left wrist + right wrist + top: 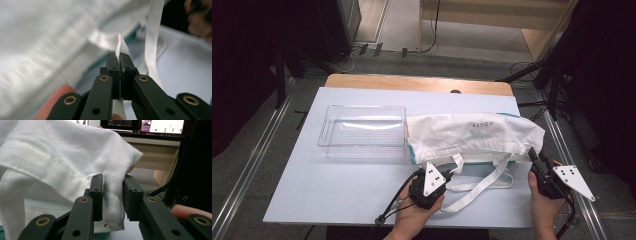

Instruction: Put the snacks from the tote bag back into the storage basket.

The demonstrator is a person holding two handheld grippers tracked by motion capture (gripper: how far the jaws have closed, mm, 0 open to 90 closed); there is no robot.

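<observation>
A white cloth tote bag (pixel 472 135) lies on its side on the white table (pixel 327 190), its two long handles (pixel 492 181) trailing toward the near edge. My left gripper (pixel 451 171) is at the bag's near hem and is shut on a white handle strap (pixel 119 45), which runs edge-on between the jaws of that gripper (pixel 120 57). My right gripper (pixel 532 153) is at the bag's right end. In the right gripper view its jaws (pixel 112 182) stand apart, with a fold of the bag's fabric (pixel 62 157) hanging between them, not pinched.
A clear plastic bin (pixel 363 131) stands left of the bag, touching its left end. A wooden strip (pixel 412 82) runs along the table's far edge. Metal rails flank the table. The second handle strap (pixel 153 37) hangs to the right in the left gripper view.
</observation>
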